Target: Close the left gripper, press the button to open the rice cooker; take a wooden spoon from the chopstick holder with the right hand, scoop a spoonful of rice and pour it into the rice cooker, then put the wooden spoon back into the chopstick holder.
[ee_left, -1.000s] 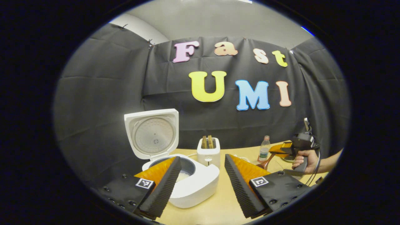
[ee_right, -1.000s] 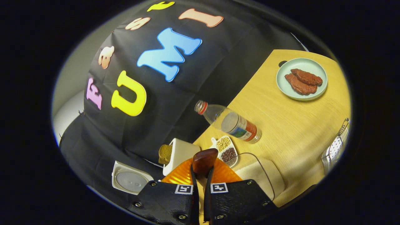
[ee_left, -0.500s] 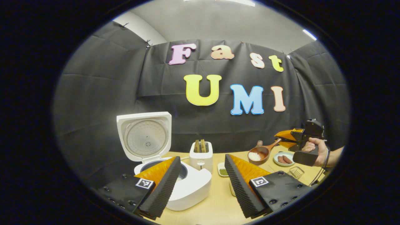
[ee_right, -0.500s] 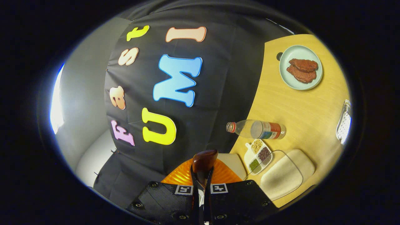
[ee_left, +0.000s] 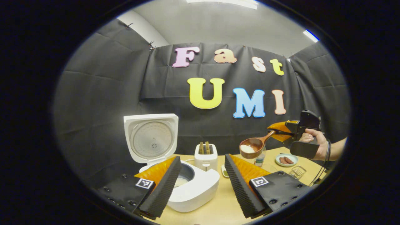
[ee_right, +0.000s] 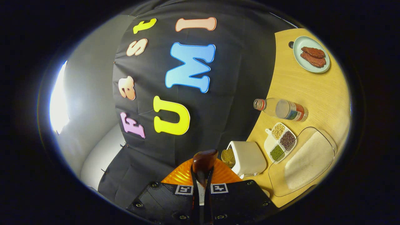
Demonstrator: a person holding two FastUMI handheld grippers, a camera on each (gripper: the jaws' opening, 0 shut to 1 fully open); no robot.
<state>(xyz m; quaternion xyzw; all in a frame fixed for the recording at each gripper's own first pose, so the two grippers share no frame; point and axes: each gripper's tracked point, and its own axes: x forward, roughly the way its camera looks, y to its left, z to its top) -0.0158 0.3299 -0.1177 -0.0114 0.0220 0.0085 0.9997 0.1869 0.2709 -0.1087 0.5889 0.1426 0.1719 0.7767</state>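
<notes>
The white rice cooker [ee_left: 193,187] stands on the table with its lid [ee_left: 152,137] raised; some rice lies in its pot. My left gripper [ee_left: 203,181] hovers open just in front of it, nothing between its fingers. Off to the right, a hand holds my right gripper [ee_left: 278,132], which is shut on the handle of the wooden spoon [ee_left: 251,147]. The spoon's bowl holds white rice and hangs in the air above the table, right of the toaster. In the right gripper view, that gripper [ee_right: 202,178] pinches the wooden spoon [ee_right: 203,162] edge-on. The clear rice container [ee_right: 307,161] lies below.
A white toaster [ee_left: 205,156] with bread stands behind the cooker. A plastic bottle [ee_right: 281,108], a divided dish of beans [ee_right: 280,142] and a green plate with meat [ee_right: 311,54] sit on the wooden table [ee_right: 312,90]. A small wire basket [ee_left: 296,171] is at the right.
The right gripper lifted the rice-filled spoon out of the container and carried it up and leftward toward the cooker. The left gripper stayed open, shifting only slightly.
</notes>
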